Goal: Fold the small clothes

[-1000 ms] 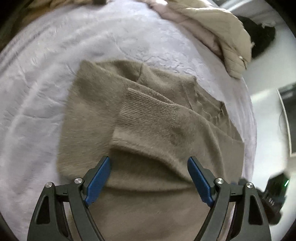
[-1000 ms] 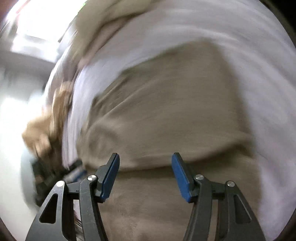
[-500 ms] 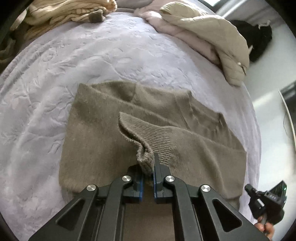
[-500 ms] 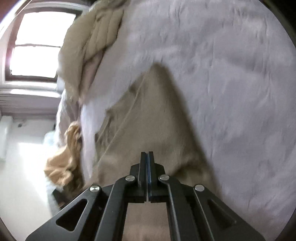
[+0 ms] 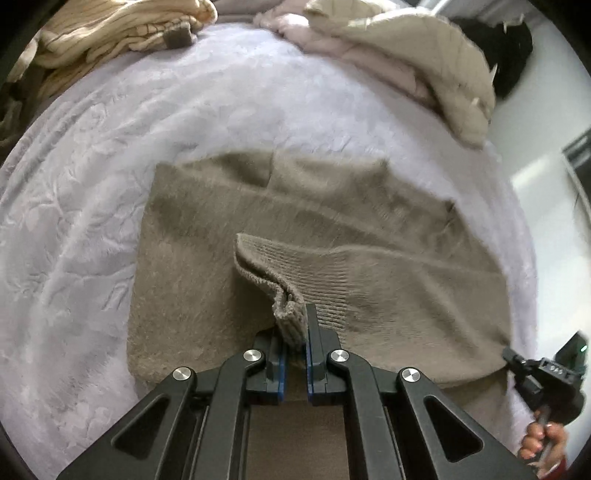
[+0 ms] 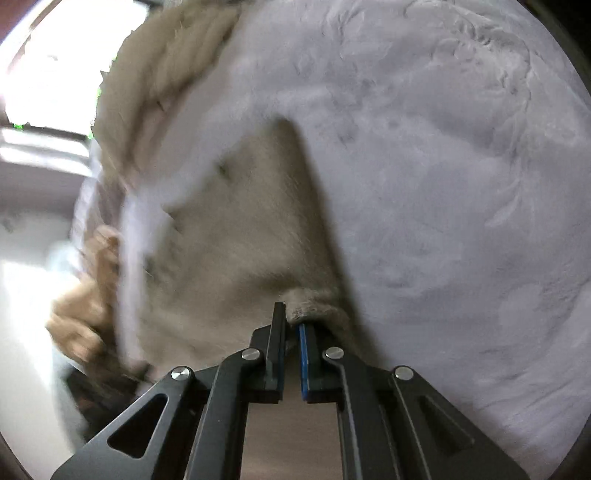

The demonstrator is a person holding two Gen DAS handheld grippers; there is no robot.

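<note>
A taupe knit sweater (image 5: 207,266) lies partly folded on a pale lilac bedspread (image 5: 92,177). My left gripper (image 5: 294,332) is shut on the ribbed hem (image 5: 295,273) of the sweater, which rises in a pinched fold between the fingers. In the right wrist view the same sweater (image 6: 240,236) looks blurred, and my right gripper (image 6: 292,321) is shut on another edge of it, lifting a small bunch of knit. The right gripper (image 5: 532,373) also shows at the lower right of the left wrist view, held by a hand (image 5: 539,443).
A cream striped garment (image 5: 110,29) lies at the far left of the bed. A beige quilted jacket (image 5: 424,62) over a pink garment (image 5: 351,51) lies at the far right, with something black (image 5: 509,48) beyond it. A bright window (image 6: 48,62) shows upper left.
Both grippers went from open over the sweater to shut on its edge. Since then the pinched edges have been lifted and drawn back, and the sweater appears farther off.
</note>
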